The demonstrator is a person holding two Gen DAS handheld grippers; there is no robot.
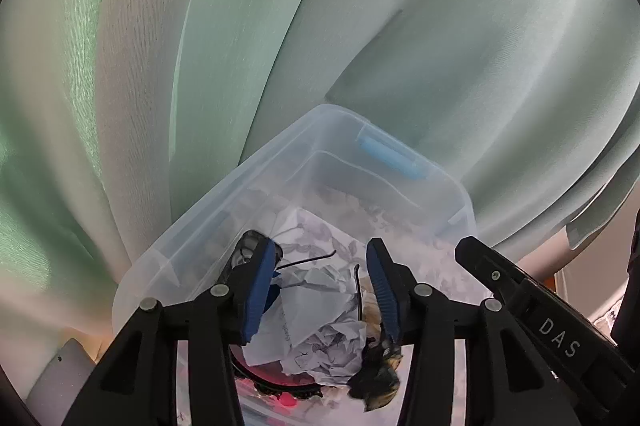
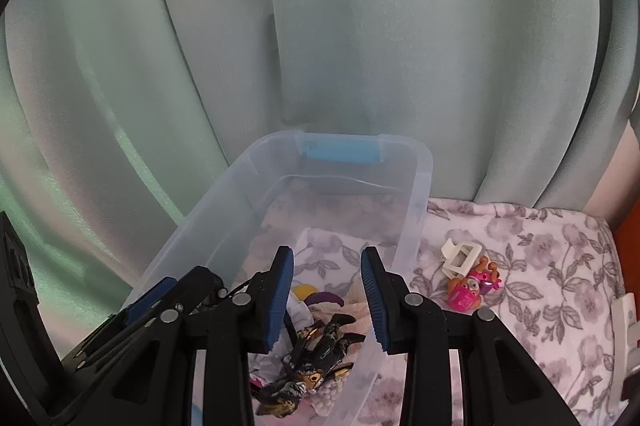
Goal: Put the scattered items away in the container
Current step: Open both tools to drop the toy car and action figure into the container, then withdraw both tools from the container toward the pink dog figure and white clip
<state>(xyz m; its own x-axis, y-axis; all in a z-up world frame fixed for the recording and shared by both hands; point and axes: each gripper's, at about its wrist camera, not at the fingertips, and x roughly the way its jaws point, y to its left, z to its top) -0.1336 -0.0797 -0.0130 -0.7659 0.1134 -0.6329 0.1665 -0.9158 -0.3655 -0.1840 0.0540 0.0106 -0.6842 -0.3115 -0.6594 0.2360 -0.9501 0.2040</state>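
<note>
A clear plastic bin [image 2: 416, 186] with a blue handle stands on a floral cloth; it also shows in the left wrist view [image 1: 280, 146]. Inside lie crumpled paper [image 1: 316, 322], a black and gold hair claw [image 2: 316, 358] and other small items. My left gripper [image 1: 322, 286] is open and empty above the bin's near end. My right gripper [image 2: 326, 298] is open and empty above the bin, beside the left one. A white hair clip [image 2: 460, 258] and a pink toy figure [image 2: 472, 286] lie on the cloth right of the bin.
Pale green curtains [image 2: 360, 26] hang close behind the bin. The floral cloth [image 2: 552, 266] stretches to the right, ending at an orange edge [image 2: 628, 254]. The right gripper's body crosses the left wrist view [image 1: 540, 314].
</note>
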